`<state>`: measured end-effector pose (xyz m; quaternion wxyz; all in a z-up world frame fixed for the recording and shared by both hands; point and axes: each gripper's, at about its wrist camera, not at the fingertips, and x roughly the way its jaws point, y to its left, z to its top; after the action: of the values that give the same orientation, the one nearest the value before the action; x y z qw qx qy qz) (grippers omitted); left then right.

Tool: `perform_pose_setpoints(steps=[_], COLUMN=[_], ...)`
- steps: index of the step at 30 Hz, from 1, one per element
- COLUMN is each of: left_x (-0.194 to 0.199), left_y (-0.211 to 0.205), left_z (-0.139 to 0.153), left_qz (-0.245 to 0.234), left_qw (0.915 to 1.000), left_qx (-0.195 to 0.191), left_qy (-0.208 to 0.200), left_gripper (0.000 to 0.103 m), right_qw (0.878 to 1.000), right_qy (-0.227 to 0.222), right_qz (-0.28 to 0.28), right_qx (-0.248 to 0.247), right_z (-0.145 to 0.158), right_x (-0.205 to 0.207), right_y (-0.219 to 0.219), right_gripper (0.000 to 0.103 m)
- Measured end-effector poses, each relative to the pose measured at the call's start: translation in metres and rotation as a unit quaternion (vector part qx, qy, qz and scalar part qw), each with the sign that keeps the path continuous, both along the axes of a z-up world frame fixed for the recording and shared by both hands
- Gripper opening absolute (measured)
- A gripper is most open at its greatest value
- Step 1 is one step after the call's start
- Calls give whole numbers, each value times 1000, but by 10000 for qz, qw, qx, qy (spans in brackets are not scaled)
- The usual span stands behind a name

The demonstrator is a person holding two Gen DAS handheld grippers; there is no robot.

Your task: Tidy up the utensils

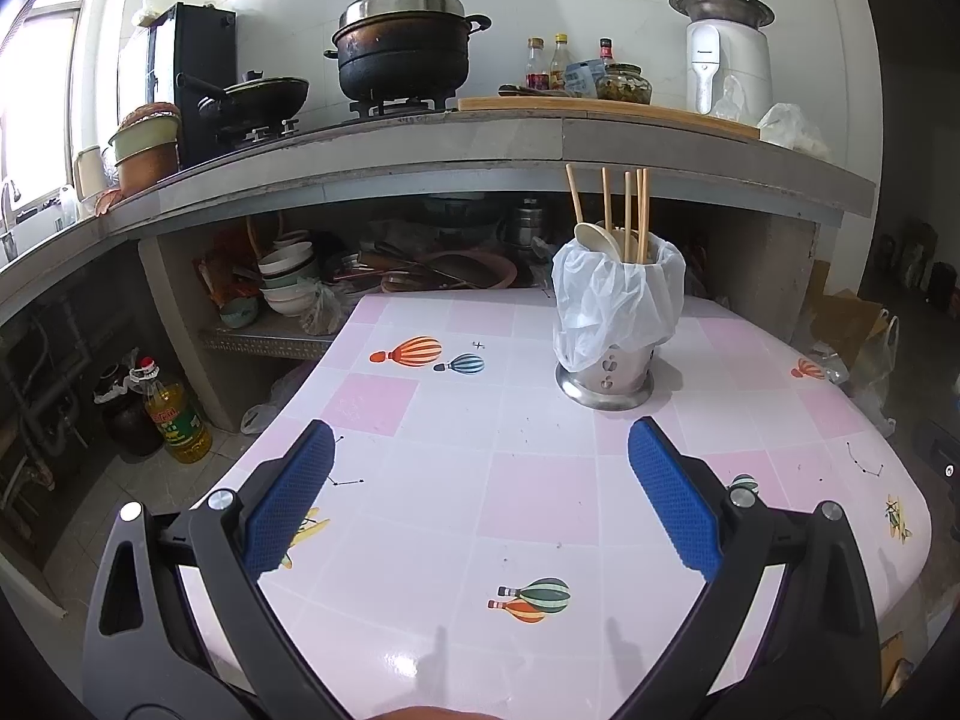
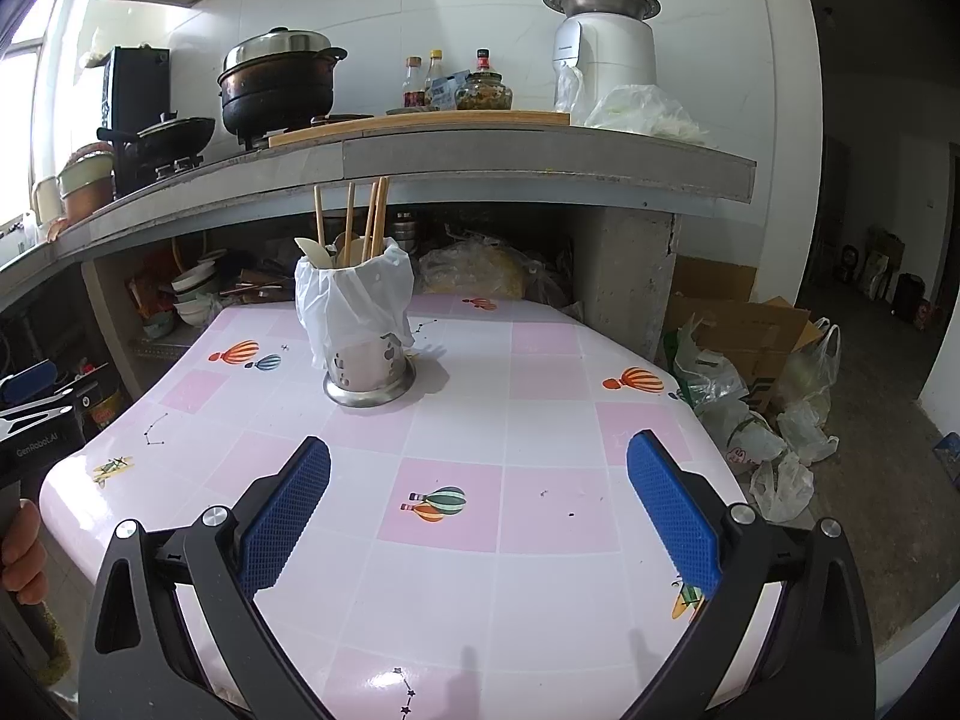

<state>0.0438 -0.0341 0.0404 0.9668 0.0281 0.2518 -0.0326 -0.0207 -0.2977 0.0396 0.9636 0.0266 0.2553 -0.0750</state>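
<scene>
Two hand-held grippers hover over a pink-and-white checked tabletop (image 1: 540, 498) in a home kitchen, both with jaws spread wide and holding nothing. In the left wrist view, the left gripper (image 1: 480, 450) points toward a steel utensil holder (image 1: 606, 378) standing at about one o'clock, its upper half draped in a thin white plastic bag (image 1: 600, 300). Wooden chopsticks (image 1: 627, 216) and a pale spoon (image 1: 597, 240) stand upright in it.

From the right wrist view, the right gripper (image 2: 480, 456) faces the same holder at about eleven o'clock, well apart from it. At nine o'clock in that view a hand (image 2: 21, 546) grips the body of the other device.

No loose utensils show on the tabletop in either view; everything visible is already gathered in the holder. The work appears to be either at its very start or just finished, and these pictures alone do not settle which. If sorting lies ahead, the next move likely calls for one gripper to advance to the holder and close on a single chopstick or the spoon handle near its top, while the other steadies the base, since the loose bag could snag and the holder could tip.

Behind, a stovetop counter carries a lidded black pot (image 1: 402, 48).
</scene>
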Motion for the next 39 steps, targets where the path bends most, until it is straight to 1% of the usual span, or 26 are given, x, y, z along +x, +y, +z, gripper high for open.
perform_pose_setpoints(steps=[39], left_x=[1], left_y=[-1], left_z=[-2], left_qz=[-22], left_qw=[10000], left_qx=[15], left_qy=[37], left_gripper=[95], right_qw=[10000], right_qy=[-1], right_qz=[33], right_qx=[4], right_z=[-1], right_x=[1], right_y=[4], right_gripper=[97])
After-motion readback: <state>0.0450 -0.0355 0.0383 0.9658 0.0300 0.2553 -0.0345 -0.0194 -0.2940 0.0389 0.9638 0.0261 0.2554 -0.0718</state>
